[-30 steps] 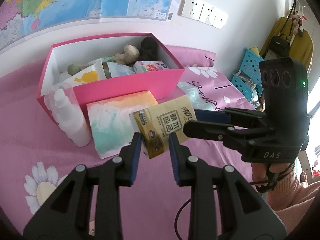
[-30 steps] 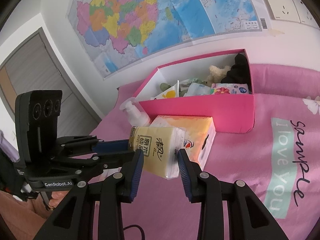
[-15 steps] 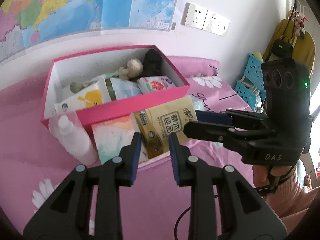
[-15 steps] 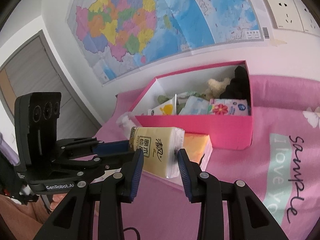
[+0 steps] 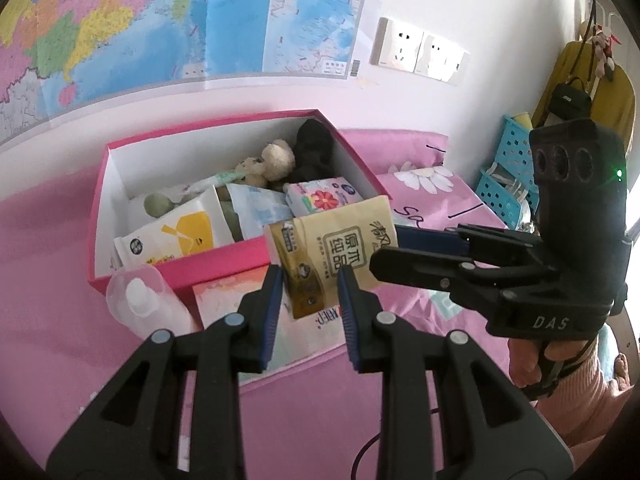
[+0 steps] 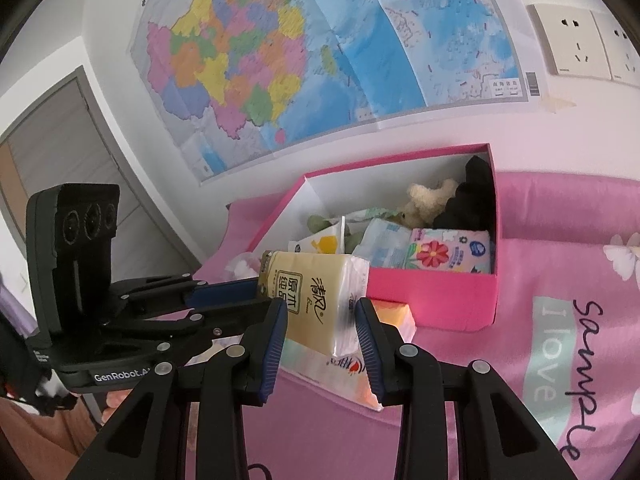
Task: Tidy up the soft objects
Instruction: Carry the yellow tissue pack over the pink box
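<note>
Left wrist view is showing the left gripper [image 5: 310, 292] pinching the near end of a yellow tissue pack [image 5: 334, 256], jaws narrow and pressing on it. From the right, the right gripper [image 5: 384, 252] is clamping the pack's far end; in its own view its pads [image 6: 276, 320] are squeezing the pack's [image 6: 316, 296] sides. Beyond both claws the pink box [image 5: 212, 266] is sitting open, holding plush toys and packets. Below the pack an orange tissue pack [image 6: 360, 368] is lying on the pink bedsheet [image 5: 48, 280], a clear bottle [image 5: 144, 304] left of the left claw.
</note>
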`<state>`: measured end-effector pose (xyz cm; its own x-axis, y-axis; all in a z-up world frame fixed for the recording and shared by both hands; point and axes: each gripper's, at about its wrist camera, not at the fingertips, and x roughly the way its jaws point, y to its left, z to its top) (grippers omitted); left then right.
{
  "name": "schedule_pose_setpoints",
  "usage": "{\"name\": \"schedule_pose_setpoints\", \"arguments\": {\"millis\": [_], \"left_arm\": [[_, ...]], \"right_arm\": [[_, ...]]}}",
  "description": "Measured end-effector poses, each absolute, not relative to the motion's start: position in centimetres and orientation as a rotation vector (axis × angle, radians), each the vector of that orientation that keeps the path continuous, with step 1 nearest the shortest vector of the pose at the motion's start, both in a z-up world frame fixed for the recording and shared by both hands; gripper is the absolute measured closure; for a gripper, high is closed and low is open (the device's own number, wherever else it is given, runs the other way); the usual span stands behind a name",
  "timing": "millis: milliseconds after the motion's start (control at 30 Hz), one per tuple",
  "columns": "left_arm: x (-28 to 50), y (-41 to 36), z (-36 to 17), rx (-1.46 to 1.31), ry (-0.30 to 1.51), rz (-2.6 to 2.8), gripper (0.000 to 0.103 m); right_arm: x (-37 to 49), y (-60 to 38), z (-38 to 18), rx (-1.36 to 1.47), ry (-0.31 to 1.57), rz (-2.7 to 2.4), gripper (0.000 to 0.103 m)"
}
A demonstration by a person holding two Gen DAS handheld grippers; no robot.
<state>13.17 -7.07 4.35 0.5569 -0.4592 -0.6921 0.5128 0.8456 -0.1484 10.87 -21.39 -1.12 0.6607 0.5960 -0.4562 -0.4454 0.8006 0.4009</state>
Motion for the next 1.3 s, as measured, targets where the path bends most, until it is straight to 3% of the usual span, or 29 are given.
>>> {"name": "schedule_pose_setpoints", "arguments": {"millis": [1300], "left_arm": [[21.0, -7.3, 4.5, 0.061, 0.833, -0.472, 0.074]], "right_arm": [[18.5, -20.9, 0.0, 0.318, 0.613, 0.577, 0.067]]}}
